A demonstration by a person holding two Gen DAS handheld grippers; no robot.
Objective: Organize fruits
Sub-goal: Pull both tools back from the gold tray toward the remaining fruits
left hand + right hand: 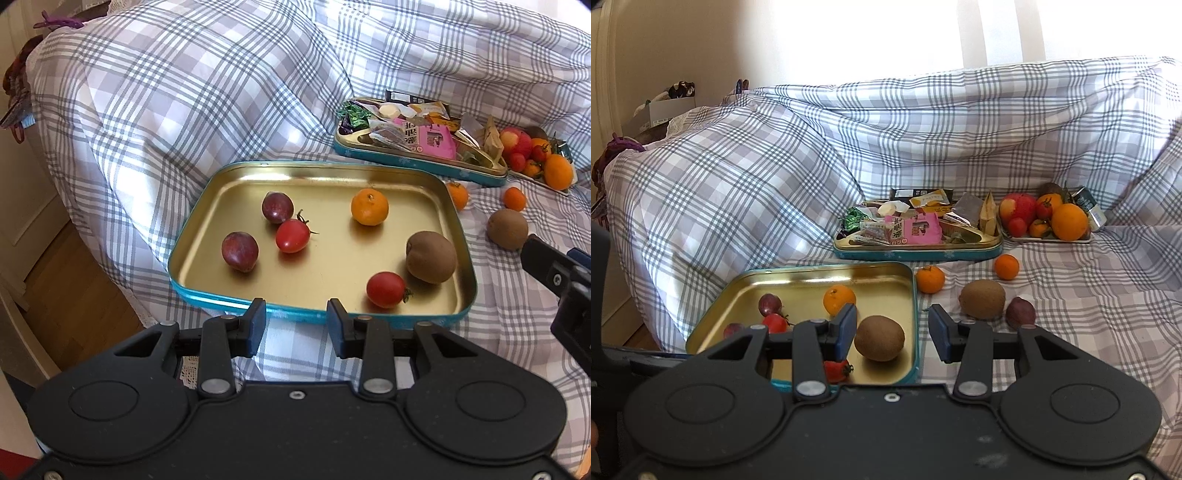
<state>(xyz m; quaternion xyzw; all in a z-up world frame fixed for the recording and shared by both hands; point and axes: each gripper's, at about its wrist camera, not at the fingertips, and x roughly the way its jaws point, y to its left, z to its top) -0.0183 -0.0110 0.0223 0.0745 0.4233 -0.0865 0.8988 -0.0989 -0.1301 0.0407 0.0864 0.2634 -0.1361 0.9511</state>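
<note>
A gold tin tray (332, 177) with a teal rim lies on the checked bedcover. It holds two plums (240, 252), two cherry tomatoes (292, 236), a mandarin (369, 206) and a kiwi (431, 257). My left gripper (296, 325) is open and empty at the tray's near rim. My right gripper (893, 334) is open and empty, just above the tray's right edge, near the kiwi (879, 338). Loose on the cover to the right lie a kiwi (983, 298), a plum (1020, 312) and two mandarins (930, 279).
A second tin (918, 251) full of snack packets stands behind the tray. A white plate (1049, 239) with an apple, oranges and tomatoes stands at the back right. The bedcover rises in folds behind. The bed edge and wooden floor (62, 295) are at the left.
</note>
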